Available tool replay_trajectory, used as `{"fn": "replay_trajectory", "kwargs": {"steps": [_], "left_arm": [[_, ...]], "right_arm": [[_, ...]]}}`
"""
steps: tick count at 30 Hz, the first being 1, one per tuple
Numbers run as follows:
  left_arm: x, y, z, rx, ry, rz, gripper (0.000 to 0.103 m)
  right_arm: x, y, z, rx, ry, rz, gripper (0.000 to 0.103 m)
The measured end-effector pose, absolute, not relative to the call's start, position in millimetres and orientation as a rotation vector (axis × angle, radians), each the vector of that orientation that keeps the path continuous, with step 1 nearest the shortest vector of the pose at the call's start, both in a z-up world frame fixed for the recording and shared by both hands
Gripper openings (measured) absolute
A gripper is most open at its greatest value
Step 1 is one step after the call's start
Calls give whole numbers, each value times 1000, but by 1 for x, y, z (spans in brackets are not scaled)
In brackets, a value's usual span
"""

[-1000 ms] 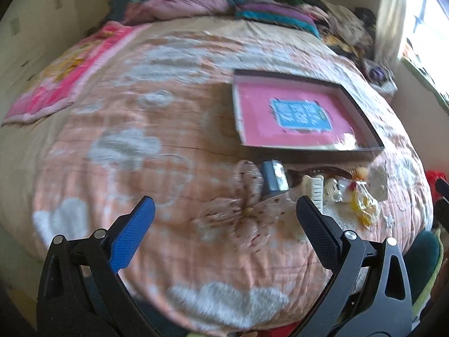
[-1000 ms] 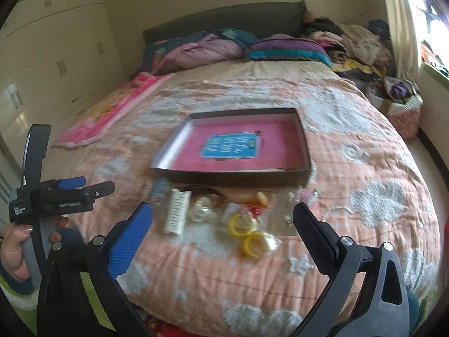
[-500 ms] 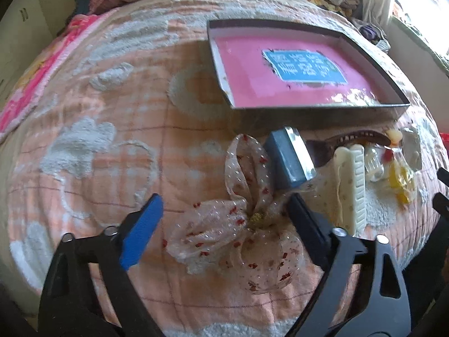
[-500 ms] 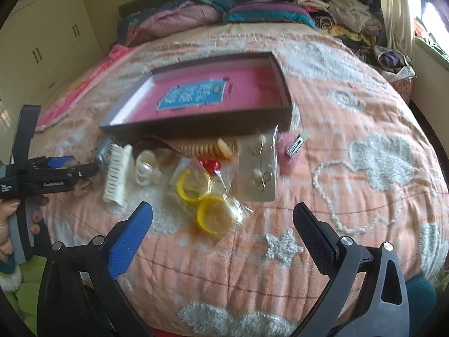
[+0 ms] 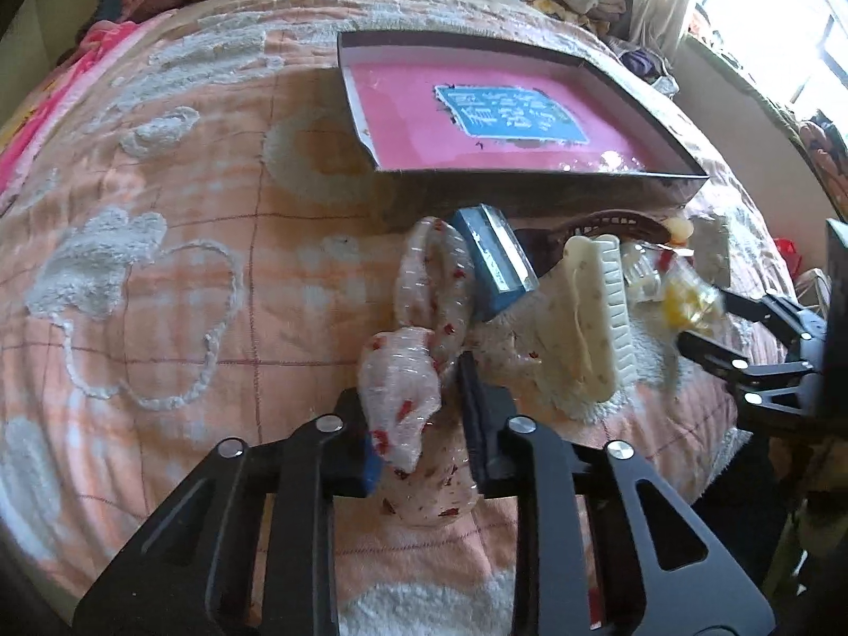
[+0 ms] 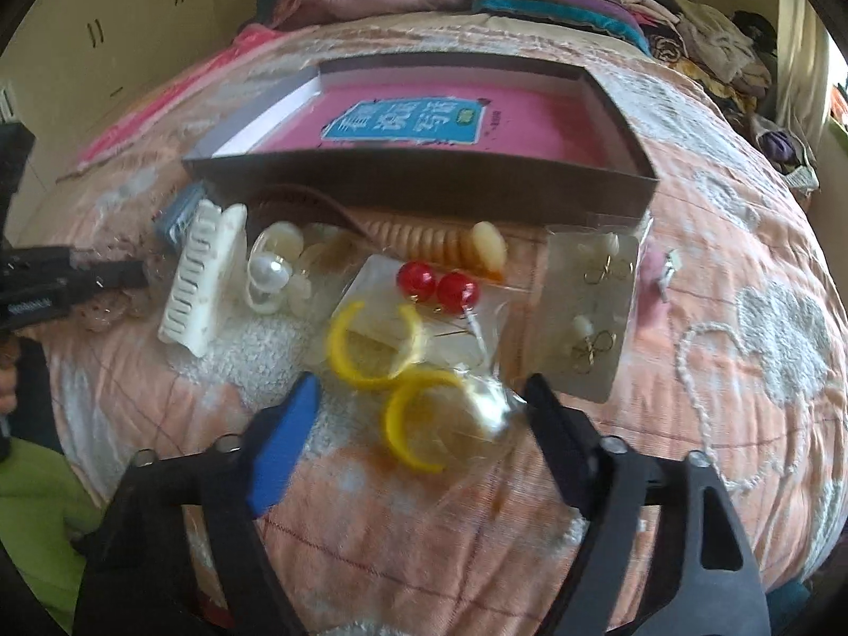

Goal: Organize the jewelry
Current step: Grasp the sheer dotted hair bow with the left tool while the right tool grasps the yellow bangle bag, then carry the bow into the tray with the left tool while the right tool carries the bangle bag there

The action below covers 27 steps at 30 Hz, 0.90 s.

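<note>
Left gripper (image 5: 418,413) clamped on mesh bow (image 5: 418,365) for lifting; right gripper (image 6: 418,413) closing around bagged yellow hoops (image 6: 424,424), pads not touching.

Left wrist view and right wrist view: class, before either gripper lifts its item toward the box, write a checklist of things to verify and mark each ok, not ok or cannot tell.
1. Left gripper shut on the sheer red-dotted fabric bow: ok.
2. Bow free of the blue rectangular clip beside it: cannot tell.
3. Right gripper straddles the clear bag of yellow hoop earrings: ok.
4. Right gripper gripping the bag: not ok; its jaws are closing, pads not pressing yet.
5. Open dark box with pink lining has bare floor for items: ok.
6. White toothed hair claw outside both grippers: ok.
</note>
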<state>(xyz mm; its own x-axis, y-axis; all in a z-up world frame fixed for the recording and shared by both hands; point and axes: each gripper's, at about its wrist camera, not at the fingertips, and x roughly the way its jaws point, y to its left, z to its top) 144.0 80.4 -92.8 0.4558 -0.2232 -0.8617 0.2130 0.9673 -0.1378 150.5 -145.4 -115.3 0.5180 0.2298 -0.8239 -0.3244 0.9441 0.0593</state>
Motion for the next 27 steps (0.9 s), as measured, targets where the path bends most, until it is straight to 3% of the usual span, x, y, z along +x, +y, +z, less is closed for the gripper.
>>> {"fn": "replay_trajectory", "kwargs": {"steps": [1,4,6,7,27], "left_arm": [[144,81,-91,-9,1060,-270,12],[139,84,-82,-3,1038,-262,10],[135,90,-76,-22,1031,-263,10],[134,92,-73,-29,1029,-262,10],[154,59,-1,-43,869,-308,10]], "right_arm": [[150,-143,-116,-109,967,335,64],[145,-142,-115,-102,958,340,59],[142,-147,-113,-68,966,353,37],[140,-151,-113,-46,972,355,35],[115,-216,-12,135,777,341,33]]}}
